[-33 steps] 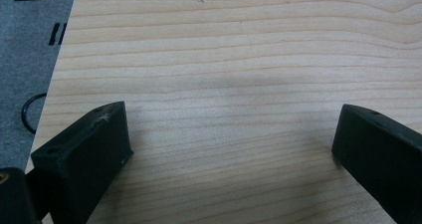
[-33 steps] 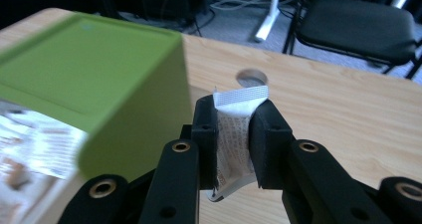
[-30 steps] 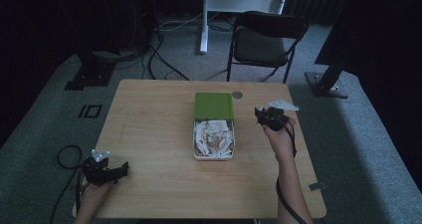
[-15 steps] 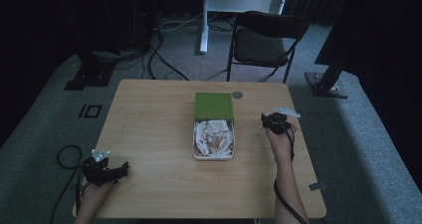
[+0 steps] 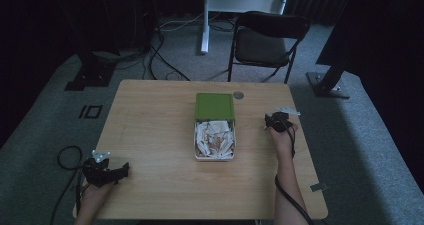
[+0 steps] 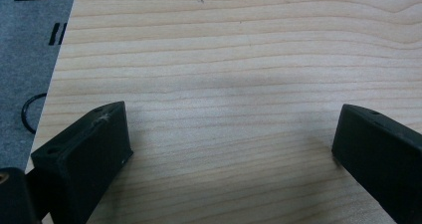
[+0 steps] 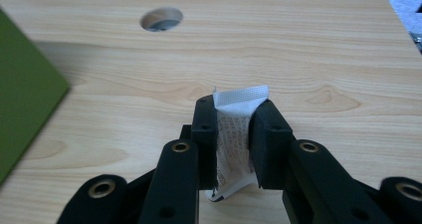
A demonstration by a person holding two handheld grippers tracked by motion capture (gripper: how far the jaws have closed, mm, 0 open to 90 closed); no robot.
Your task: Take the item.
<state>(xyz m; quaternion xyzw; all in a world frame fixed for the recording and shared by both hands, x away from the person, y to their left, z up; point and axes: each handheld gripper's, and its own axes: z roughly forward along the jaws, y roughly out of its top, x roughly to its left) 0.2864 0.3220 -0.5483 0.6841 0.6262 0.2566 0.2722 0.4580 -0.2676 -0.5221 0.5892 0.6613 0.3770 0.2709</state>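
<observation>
At the left near corner of the tabletop (image 5: 150,135), the left gripper (image 5: 114,172) is resting low over the wood, with the person's left hand (image 5: 92,197) partly cut off by the bottom edge of the high view. A black cable (image 5: 62,157) is looping off it over the grey carpet (image 5: 40,135). In the left gripper view its jaws are standing wide apart with nothing between them, just bare wood grain; both jaws are cut off by the frame edges.

In the middle of the tabletop a white tray (image 5: 214,157) is lying full of small paper packets (image 5: 215,137); the dim light is making their print impossible to read. A green box lid (image 5: 215,106) is sitting against the tray's far end, and whether it is hinged to the tray or only touching it cannot be told. Just beyond the lid's right corner is a round cable hole (image 5: 238,95) in the tabletop.

To the right of the tray, the right gripper (image 5: 272,121) is hovering near the tabletop's right edge, held by the right hand (image 5: 282,137). In the right gripper view its jaws are pinching closed on a white packet (image 7: 234,134) with fine printed text, too small to read; the packet's crimped top is sticking up above the jaws while its lower end is disappearing behind the gripper's body. The green lid is showing at that view's left edge, cut off.

Behind the tabletop a dark folding chair (image 5: 267,35) is standing on the carpet, its surroundings lost in shadow.
</observation>
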